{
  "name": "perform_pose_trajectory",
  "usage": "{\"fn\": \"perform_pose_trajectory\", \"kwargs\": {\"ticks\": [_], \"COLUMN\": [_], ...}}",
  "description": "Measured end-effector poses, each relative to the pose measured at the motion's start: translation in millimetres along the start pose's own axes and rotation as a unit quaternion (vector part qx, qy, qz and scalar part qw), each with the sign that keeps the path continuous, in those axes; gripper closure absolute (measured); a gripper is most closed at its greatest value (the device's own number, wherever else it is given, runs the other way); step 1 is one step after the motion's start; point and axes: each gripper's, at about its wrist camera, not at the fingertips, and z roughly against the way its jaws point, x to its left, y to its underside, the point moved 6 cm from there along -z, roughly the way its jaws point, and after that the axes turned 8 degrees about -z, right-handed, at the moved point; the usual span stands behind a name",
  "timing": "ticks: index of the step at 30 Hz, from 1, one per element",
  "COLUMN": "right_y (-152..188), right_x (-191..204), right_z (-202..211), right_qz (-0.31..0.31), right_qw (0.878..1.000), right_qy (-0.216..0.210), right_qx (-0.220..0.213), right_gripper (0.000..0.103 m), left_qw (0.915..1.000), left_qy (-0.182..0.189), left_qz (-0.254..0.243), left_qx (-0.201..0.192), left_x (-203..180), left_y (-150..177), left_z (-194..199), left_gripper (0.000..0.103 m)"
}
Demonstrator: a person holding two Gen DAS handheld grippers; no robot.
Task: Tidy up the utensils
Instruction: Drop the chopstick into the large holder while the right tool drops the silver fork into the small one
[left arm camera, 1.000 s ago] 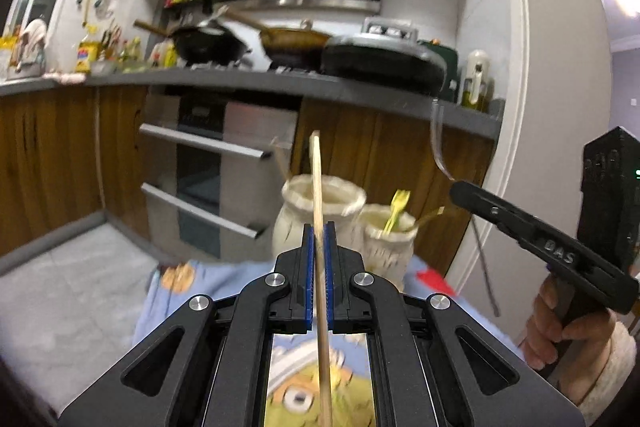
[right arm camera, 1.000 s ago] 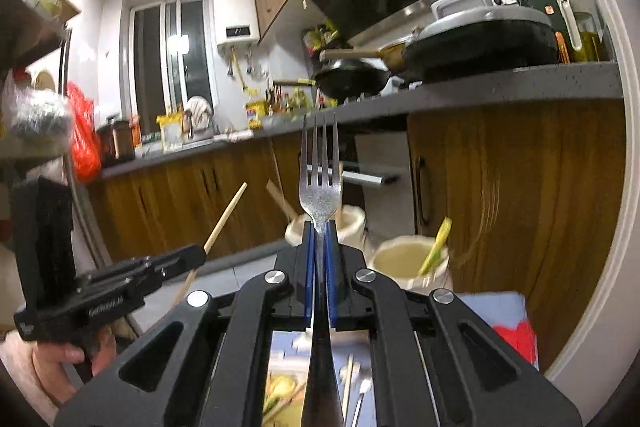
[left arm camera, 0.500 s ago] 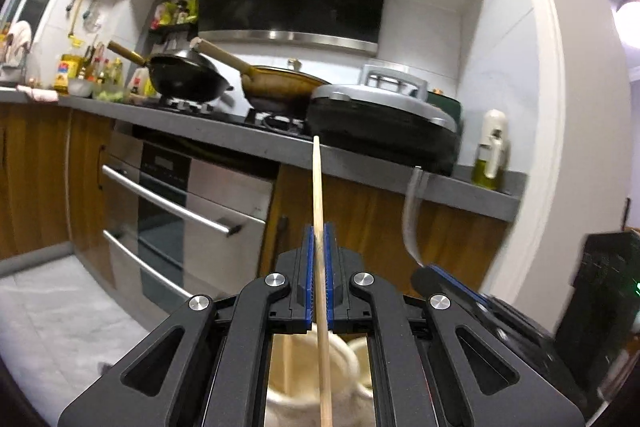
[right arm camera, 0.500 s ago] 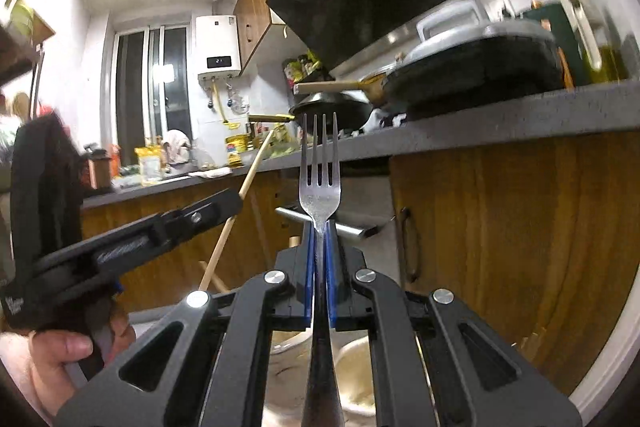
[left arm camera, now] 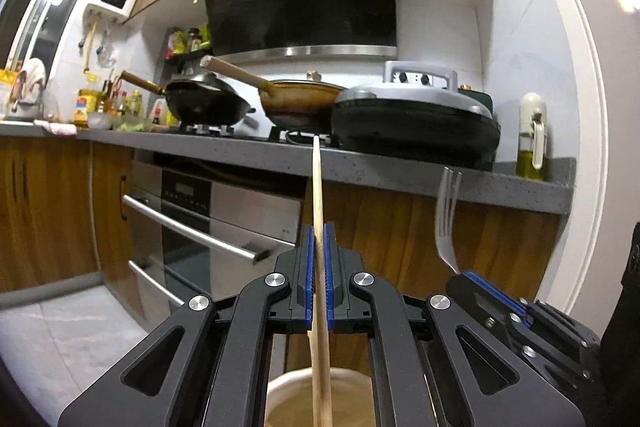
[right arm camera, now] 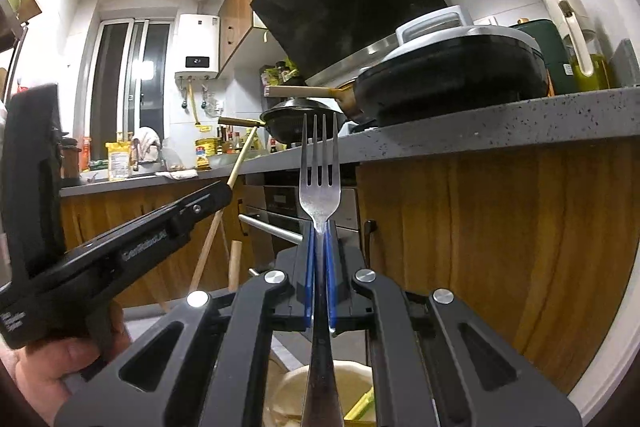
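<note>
Chopstick (left arm camera: 319,211): clamped upright between the blue pads of the left gripper (left arm camera: 319,259), long axis near vertical, lower end hanging just above the mouth of a cream container (left arm camera: 280,387) directly beneath. Fork (right arm camera: 320,183): pinched the same way in the right gripper (right arm camera: 319,267), tines up, handle down, poised over a second cream container (right arm camera: 296,383) with something yellow-green (right arm camera: 360,405) already leaning inside. Both sets of jaws clenched tight on their utensils. Side by side, right gripper just to the right of the left one in the left wrist view. Each target straight below its own utensil, so probably a short drop along the long axis next, then a release. Whether either lower tip has already crossed a rim: hidden by the gripper bodies, cannot tell. Kitchen counter (left arm camera: 400,175) and pans well behind, no part in this.
</note>
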Motion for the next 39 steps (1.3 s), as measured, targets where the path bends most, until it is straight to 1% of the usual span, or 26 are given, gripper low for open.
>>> {"fn": "perform_pose_trajectory", "kwargs": {"ticks": [3,5,10,16,19,21,23,27,32,36,39], "right_y": [7.9,12.6,17.1,20.2,24.4,28.7,32.5,37.9,45.4,53.8,56.0], "right_x": [0.8,1.5,1.4,1.9,0.7,-1.6,-4.6,-7.4,-10.9,-16.5,-16.6], "right_z": [0.2,0.5,0.5,11.5,20.7,26.7,34.5,43.4,46.7,45.7,44.8], "right_qz": [0.008,0.012,0.01,0.005,0.005,0.001,0.0,-0.002,-0.013,-0.03,-0.029], "right_qw": [1.0,1.0,1.0,0.999,0.998,0.997,0.997,0.997,0.996,0.993,0.993], "right_qy": [0.005,0.002,0.002,0.002,0.013,0.022,0.03,0.035,0.024,0.022,0.022], "right_qx": [0.003,0.01,0.027,0.046,0.06,0.07,0.07,0.074,0.087,0.108,0.115], "right_gripper": [0.098,0.098,0.098,0.098,0.098,0.098,0.098,0.098,0.098,0.098,0.098], "left_qw": [0.9999,0.9999,0.9998,0.999,0.9981,0.9976,0.9975,0.9965,0.9958,0.9953,0.995], "left_qy": [0.001,0.001,0.015,0.021,0.029,0.032,0.03,0.037,0.04,0.044,0.051], "left_qz": [-0.012,-0.01,-0.014,-0.025,-0.023,-0.021,-0.023,-0.029,-0.026,-0.026,-0.02], "left_qx": [-0.002,-0.002,0.004,0.031,0.05,0.057,0.059,0.069,0.078,0.082,0.083], "left_x": [-1.9,0.6,2.7,1.1,1.1,1.9,1.1,-3.1,-2.3,-1.4,-1.5], "left_y": [8.1,11.9,16.8,29.9,40.9,47.2,52.0,61.4,67.2,70.5,70.8], "left_z": [9.1,17.4,38.0,49.3,56.8,62.2,67.5,73.4,77.8,78.4,79.2], "left_gripper": [0.098,0.098,0.098,0.098,0.098,0.098,0.098,0.098,0.098,0.098,0.098]}}
